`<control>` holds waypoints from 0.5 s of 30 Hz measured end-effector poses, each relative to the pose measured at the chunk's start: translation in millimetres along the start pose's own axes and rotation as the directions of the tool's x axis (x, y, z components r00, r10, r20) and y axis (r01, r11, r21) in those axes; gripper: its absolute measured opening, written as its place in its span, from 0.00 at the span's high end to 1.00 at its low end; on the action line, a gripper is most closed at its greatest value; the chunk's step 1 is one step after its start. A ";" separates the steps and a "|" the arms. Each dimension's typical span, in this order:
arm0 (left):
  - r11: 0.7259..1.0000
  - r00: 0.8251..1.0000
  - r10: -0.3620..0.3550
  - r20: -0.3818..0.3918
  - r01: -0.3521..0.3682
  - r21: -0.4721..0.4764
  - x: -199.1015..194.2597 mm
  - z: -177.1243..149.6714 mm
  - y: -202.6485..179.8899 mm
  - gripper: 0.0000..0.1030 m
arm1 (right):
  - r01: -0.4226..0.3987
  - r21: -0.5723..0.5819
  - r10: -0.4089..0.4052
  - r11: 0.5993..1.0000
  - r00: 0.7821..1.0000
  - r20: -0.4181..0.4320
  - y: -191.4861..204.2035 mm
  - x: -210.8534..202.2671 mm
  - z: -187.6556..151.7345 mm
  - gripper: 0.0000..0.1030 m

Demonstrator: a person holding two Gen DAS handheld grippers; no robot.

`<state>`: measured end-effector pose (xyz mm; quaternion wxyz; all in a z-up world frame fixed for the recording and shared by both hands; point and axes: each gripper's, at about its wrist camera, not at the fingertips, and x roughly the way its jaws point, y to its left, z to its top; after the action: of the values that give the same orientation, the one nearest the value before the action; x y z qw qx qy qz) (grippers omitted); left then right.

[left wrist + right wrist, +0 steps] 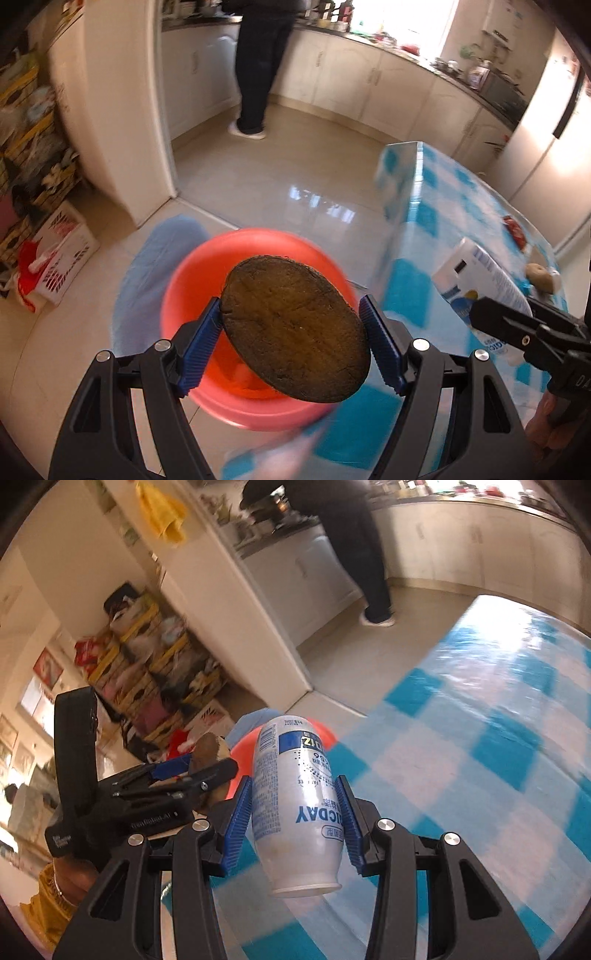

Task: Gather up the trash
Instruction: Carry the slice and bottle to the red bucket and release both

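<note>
The work surface is a table (461,738) covered with a glossy cloth in blue and white checks; its near corner stands beside a red plastic basin (207,273) that sits on the pale tiled floor (266,177), with a light blue cushion-like item (155,258) just behind the basin. The left gripper (291,325) is clamped on a flat, dark brown oval husk piece (295,332), both blue ribbed pads pressing its edges, and holds it directly above the basin. The right gripper (295,812) is closed on a white bottle (295,801) with blue print, held neck toward the camera, over the table edge near the basin. In the left wrist view, a small red object (515,229) and a brownish lump (539,275) lie on the far part of the cloth. The room is a kitchen: cream cabinets (369,74) under a dark, cluttered countertop run along the far walls, a bright window lies beyond them, and a person in dark clothing (258,62) stands at the counter. Stacked yellow crates and bags (147,664) fill the corner beside a white partition (122,110).
</note>
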<state>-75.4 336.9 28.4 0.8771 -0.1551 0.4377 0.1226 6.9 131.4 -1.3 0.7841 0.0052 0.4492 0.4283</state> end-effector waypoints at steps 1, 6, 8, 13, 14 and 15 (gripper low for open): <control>1.000 1.000 0.003 -0.005 -0.003 -0.010 3.5 -0.6 4.9 0.27 | -0.005 -0.006 0.005 1.000 1.000 -0.014 4.5 9.7 3.8 0.55; 0.999 0.999 0.008 -0.051 -0.011 -0.050 25.8 -5.5 26.3 0.27 | -0.017 -0.013 0.016 1.000 0.998 -0.057 14.5 44.1 21.8 0.55; 0.998 0.998 0.013 -0.062 -0.016 -0.056 31.6 -8.4 29.0 0.27 | -0.012 -0.014 0.011 1.000 0.998 -0.065 16.9 53.5 26.1 0.54; 0.997 0.995 0.013 -0.095 -0.020 -0.073 45.5 -13.4 37.9 0.27 | -0.020 0.020 0.021 1.000 0.997 -0.071 16.2 69.3 28.7 0.39; 0.997 0.995 0.014 -0.104 -0.021 -0.072 48.3 -14.2 38.4 0.27 | -0.018 0.026 0.020 0.999 0.997 -0.068 15.0 69.4 28.2 0.34; 0.997 0.994 0.017 -0.104 -0.025 -0.072 49.6 -14.3 38.0 0.27 | -0.017 0.033 0.019 0.999 0.998 -0.063 13.0 68.3 27.6 0.34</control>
<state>-70.1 370.4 -25.9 0.8458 -0.1886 0.4791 0.1394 33.4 196.3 -27.5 0.7652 0.0083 0.4807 0.4281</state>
